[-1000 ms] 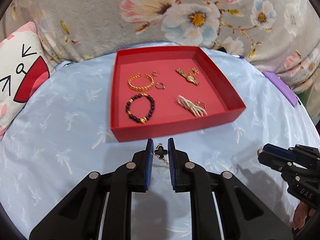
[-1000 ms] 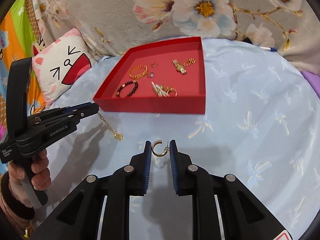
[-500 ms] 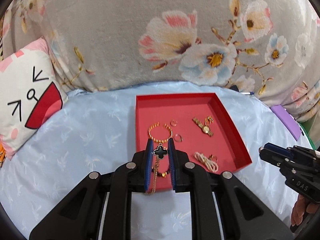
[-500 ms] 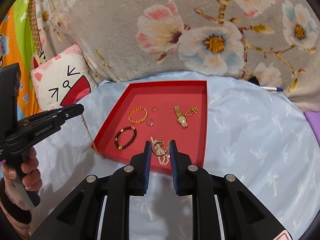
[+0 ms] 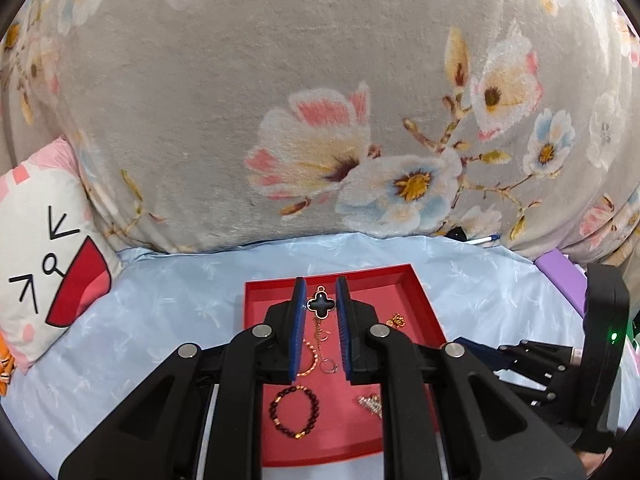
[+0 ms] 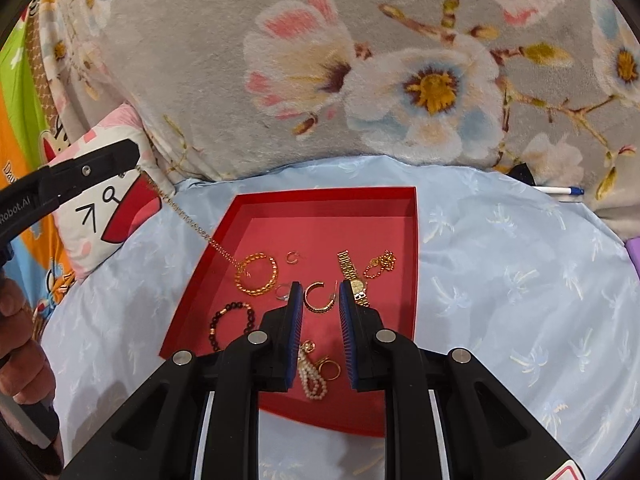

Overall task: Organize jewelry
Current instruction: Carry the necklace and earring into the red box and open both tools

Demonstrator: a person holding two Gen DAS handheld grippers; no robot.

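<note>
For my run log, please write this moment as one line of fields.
left gripper: shut on clover necklace, above red tray | right gripper: shut on gold hoop earring, above tray | chain end reaches tray

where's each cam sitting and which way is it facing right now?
Left wrist: on the left gripper, facing forward over the red tray toward the floral blanket; its fingers pinch a black clover pendant; right gripper at right edge.
Right wrist: on the right gripper, facing down into the tray; its fingers hold a gold hoop earring; left gripper and hand at left.
Shared: tray, beaded bracelet, cat pillow.
</note>
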